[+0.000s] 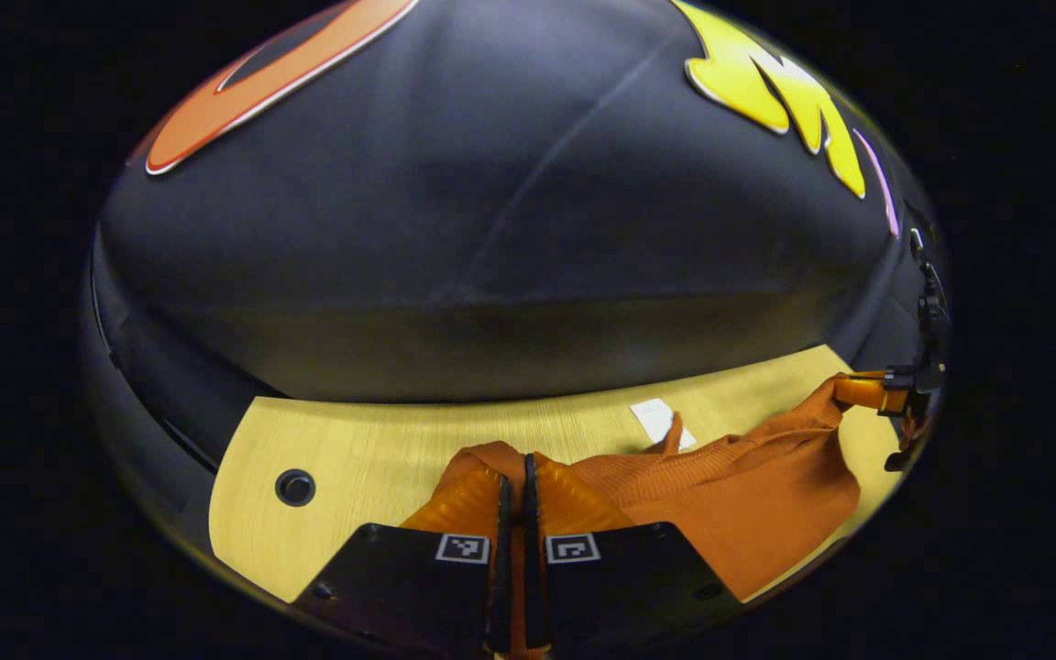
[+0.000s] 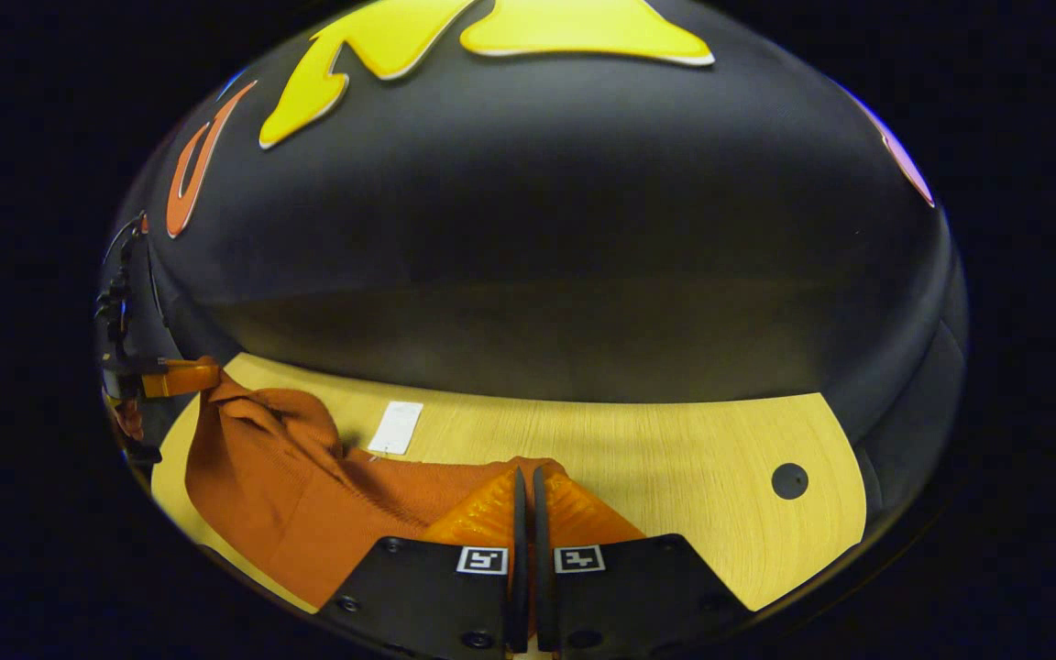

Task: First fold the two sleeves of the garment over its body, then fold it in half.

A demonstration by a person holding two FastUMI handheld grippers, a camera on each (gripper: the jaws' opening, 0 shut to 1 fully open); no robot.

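A rust-orange knit garment (image 1: 748,495) is stretched between the two grippers above the wooden table. My left gripper (image 1: 516,463) is shut on one edge of the cloth, which bunches around its fingertips. My right gripper (image 2: 525,477) is shut on the garment (image 2: 280,486) too, with fabric pinched between its fingers. In the left gripper view the right gripper (image 1: 869,392) shows at the far right, holding a raised corner. In the right gripper view the left gripper (image 2: 181,377) shows at the far left, gripping the other end. A white tag (image 2: 397,426) hangs from the garment and rests on the table.
The light wooden table (image 1: 381,449) has a round black cable hole (image 1: 294,487) near one end, also seen as the hole (image 2: 789,480) in the right gripper view. The black cloth wall stands close behind the table's far edge.
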